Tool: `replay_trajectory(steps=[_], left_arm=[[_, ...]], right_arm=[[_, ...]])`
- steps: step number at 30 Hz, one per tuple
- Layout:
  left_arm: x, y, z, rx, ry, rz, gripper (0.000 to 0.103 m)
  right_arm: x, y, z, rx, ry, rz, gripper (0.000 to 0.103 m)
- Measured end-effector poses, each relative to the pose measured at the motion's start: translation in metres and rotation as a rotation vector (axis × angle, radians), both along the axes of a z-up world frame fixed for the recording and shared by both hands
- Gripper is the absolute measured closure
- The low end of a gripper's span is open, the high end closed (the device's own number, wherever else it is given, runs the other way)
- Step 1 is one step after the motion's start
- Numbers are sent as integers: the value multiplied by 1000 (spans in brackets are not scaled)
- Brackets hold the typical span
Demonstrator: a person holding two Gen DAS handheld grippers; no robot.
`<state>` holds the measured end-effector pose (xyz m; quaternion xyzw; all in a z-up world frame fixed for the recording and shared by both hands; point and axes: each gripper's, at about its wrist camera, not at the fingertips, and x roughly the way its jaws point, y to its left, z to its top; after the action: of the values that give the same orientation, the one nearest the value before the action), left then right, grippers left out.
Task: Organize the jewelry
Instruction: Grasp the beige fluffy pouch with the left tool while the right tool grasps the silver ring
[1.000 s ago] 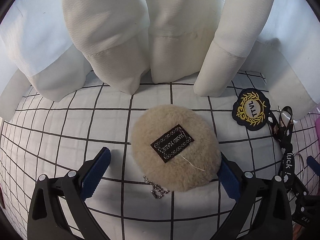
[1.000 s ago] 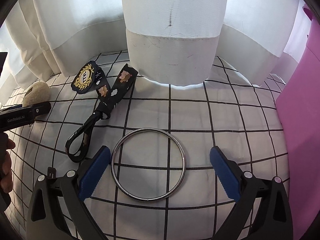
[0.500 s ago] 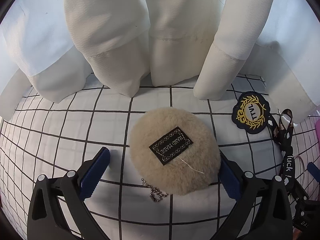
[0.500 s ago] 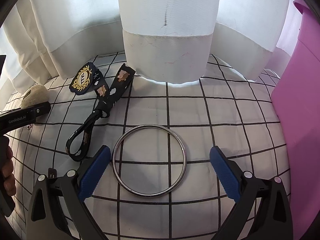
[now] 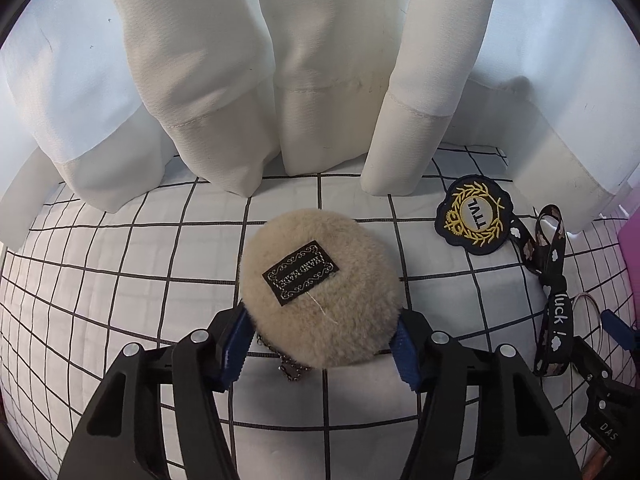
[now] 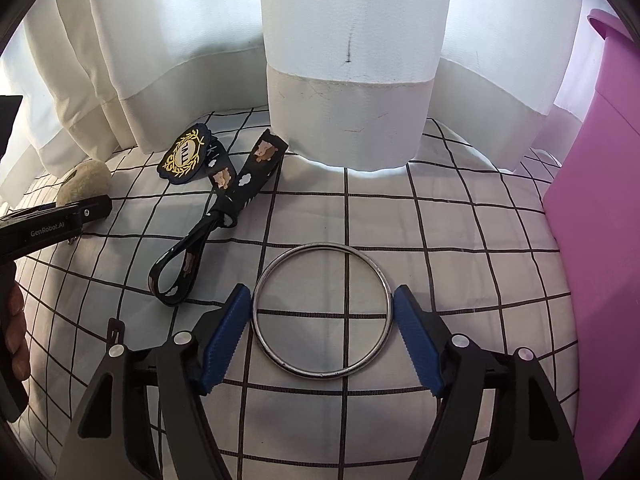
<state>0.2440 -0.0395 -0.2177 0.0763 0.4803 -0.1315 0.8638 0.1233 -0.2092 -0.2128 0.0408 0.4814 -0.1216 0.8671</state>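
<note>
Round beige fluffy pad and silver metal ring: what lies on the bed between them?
The black printed ribbon strap with its navy gold-embroidered badge lies between the pad and the ring, clearest in the right wrist view.

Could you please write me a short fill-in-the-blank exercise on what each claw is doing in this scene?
1. The left claw closes around the fluffy beige ____.
2. The right claw brackets a metal ____.
3. The black strap bears the word ____.
4. Beside the right claw stands a box coloured ____.

Missing words: pouch; ring; luck; pink
</note>
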Motion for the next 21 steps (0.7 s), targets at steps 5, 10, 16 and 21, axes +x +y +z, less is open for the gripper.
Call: replay_trajectory(steps=[5,10,16,21], left_arm=[[-8,11,5,-30,14,9,54],[-21,24,15,-45,4,16,55],[-41,28,33,-37,-24,-9,55],[-57,32,47,-36,-47,-25,55]], right_arm=[[-10,-5,6,28,-9,-1,33],[-17,-6,8,43,-18,-5,33],[-25,-3,18,38,-36,1,33],[-28,-4,30,40,-53,-3,33]])
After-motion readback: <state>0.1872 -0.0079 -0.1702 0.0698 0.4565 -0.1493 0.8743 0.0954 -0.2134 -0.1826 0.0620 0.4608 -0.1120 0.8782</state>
